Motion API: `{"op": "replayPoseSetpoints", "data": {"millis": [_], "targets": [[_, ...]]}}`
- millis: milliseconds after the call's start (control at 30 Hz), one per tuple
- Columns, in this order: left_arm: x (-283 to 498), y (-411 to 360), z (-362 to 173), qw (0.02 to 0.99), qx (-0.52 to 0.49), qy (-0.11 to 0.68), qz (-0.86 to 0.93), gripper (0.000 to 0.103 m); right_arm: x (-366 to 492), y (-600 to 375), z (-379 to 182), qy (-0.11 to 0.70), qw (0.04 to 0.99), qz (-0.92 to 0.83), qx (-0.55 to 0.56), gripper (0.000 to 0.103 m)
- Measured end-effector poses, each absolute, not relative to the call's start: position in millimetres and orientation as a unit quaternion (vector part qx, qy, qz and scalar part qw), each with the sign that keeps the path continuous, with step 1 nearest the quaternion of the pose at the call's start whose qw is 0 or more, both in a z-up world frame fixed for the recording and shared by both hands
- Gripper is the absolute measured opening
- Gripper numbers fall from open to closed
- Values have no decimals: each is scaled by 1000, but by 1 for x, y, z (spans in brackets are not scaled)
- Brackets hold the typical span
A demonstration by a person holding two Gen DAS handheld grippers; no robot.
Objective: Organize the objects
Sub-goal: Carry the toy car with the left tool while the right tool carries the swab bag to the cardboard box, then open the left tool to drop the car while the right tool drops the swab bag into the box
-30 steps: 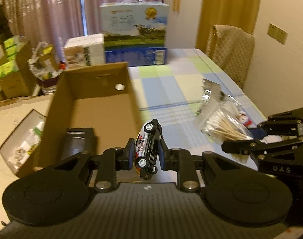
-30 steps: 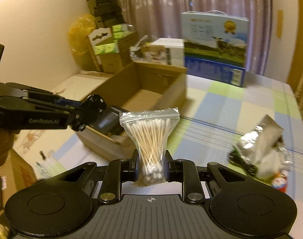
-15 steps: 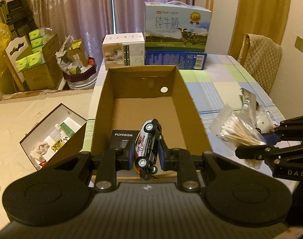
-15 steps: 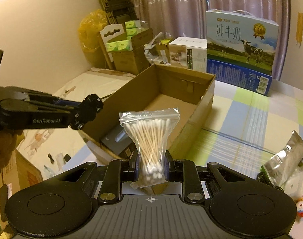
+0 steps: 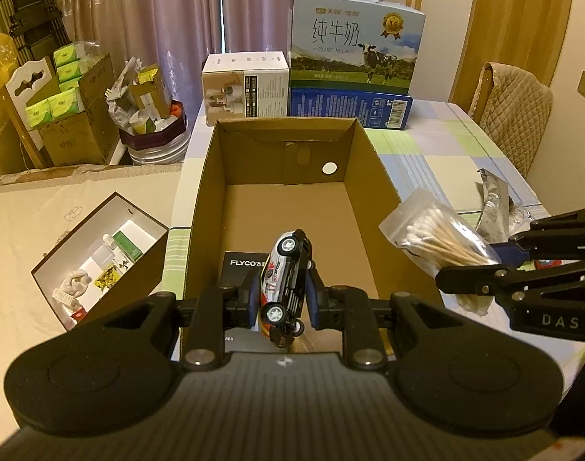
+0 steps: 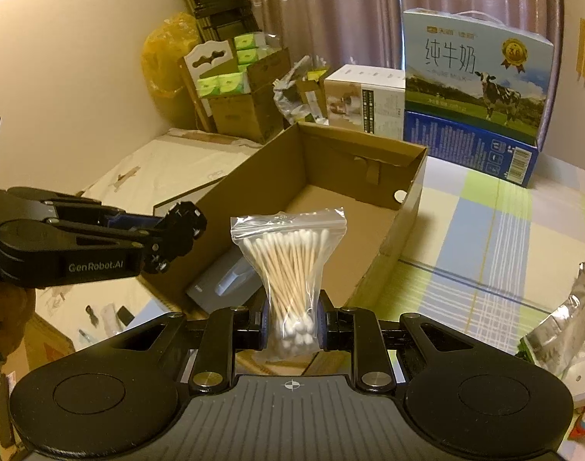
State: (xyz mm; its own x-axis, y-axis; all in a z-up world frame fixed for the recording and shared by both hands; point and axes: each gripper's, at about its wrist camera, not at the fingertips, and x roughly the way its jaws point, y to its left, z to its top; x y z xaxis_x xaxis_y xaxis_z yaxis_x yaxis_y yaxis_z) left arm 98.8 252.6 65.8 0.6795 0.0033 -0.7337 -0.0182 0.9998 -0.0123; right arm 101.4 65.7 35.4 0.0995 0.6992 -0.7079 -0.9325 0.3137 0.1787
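The left tongs (image 5: 281,299) clench a toy car (image 5: 286,282) over the cardboard box (image 5: 292,207), which already holds a dark case (image 5: 242,269); the right tongs (image 6: 292,326) clench a cotton-swab bag (image 6: 290,265) beside it; foil packets (image 6: 569,326) wait on the tabletop (image 6: 484,230).

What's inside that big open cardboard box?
Inside the open brown cardboard box, only a flat black FLYCO package shows at its near end; the gripper and held toy car cover the nearest floor.

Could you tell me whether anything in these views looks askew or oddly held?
Only the toy car: the left tool clamps it on end, nose down and wheels sideways, above the cardboard box. The cotton swab bag stands upright in the right tool.
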Motion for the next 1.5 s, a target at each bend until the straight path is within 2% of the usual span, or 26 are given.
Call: {"op": "replayPoseSetpoints", "data": {"millis": [267,300,400,867,1100,1167,1200,1233,1300,1500], "targets": [[120,253,44,913,-19,408,-5,21,119,70,29,373,733,549,-149,20],[122,254,41,913,-22,408,-2,27,121,71,28,374,733,548,-147,20],[125,258,37,912,-33,409,0,29,124,72,26,376,734,547,-146,20],[114,270,43,916,-41,399,19,31,120,82,18,386,724,556,-137,20],[111,271,47,917,-41,396,18,36,123,87,17,393,721,559,-116,20],[110,272,47,917,-42,395,23,36,126,89,17,393,716,568,-103,24],[110,273,47,917,-43,395,24,37,129,90,16,394,711,574,-93,33],[109,274,47,917,-43,395,26,37,130,90,15,393,713,574,-86,47],[108,274,47,917,-42,396,28,37,132,86,17,386,721,571,-71,59],[101,274,48,917,-43,396,32,37,138,69,24,390,730,559,-53,60]]}}
